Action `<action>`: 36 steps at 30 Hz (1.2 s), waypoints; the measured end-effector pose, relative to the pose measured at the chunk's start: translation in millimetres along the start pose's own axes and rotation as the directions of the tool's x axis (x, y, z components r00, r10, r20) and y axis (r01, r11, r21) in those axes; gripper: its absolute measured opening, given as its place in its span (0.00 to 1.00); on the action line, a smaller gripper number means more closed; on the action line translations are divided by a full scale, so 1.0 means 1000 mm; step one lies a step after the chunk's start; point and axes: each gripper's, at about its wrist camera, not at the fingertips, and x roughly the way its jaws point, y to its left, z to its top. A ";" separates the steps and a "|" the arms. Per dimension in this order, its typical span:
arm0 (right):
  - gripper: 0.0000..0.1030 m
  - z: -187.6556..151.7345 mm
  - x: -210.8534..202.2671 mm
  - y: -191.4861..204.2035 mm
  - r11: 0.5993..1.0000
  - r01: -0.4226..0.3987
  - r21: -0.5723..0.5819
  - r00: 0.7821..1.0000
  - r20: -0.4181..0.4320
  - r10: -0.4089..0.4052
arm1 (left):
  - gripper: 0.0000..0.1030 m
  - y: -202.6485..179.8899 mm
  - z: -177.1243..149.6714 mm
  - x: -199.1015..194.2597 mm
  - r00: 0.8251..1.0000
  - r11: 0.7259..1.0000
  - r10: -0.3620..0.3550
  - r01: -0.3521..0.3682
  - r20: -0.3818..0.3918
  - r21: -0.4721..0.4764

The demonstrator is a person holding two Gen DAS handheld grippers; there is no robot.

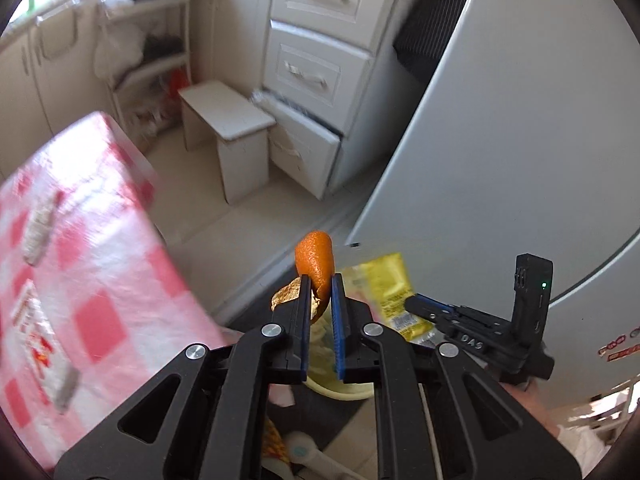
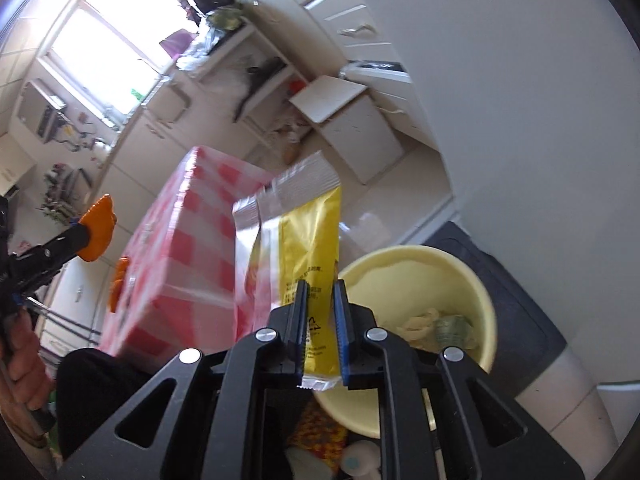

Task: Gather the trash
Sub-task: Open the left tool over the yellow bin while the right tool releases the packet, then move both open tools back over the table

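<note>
My left gripper point(image 1: 321, 286) is shut on an orange peel point(image 1: 315, 260) and holds it in the air beside the table edge. It also shows at the left of the right wrist view point(image 2: 82, 236) with the peel point(image 2: 98, 228). My right gripper point(image 2: 320, 294) is shut on a yellow and clear wrapper point(image 2: 310, 236), held above and left of a pale yellow bin point(image 2: 486, 292) with trash inside. In the left wrist view the right gripper point(image 1: 420, 308) holds the wrapper point(image 1: 388, 284) just right of the peel. The bin point(image 1: 340, 392) sits below my left fingers.
A table with a red-and-white checked cloth point(image 1: 92, 248) is at the left, with wrappers point(image 1: 40, 216) lying on it. A grey fridge door point(image 1: 520, 140), a white stool point(image 1: 228, 124) and white drawers point(image 1: 316, 72) stand beyond. A dark mat point(image 2: 516, 300) lies under the bin.
</note>
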 end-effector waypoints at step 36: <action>0.83 -0.026 0.119 0.310 0.747 -0.308 -0.589 0.940 -0.311 0.142 | 0.66 0.344 -0.077 -0.140 0.821 0.735 0.571 -0.509 0.003 -0.447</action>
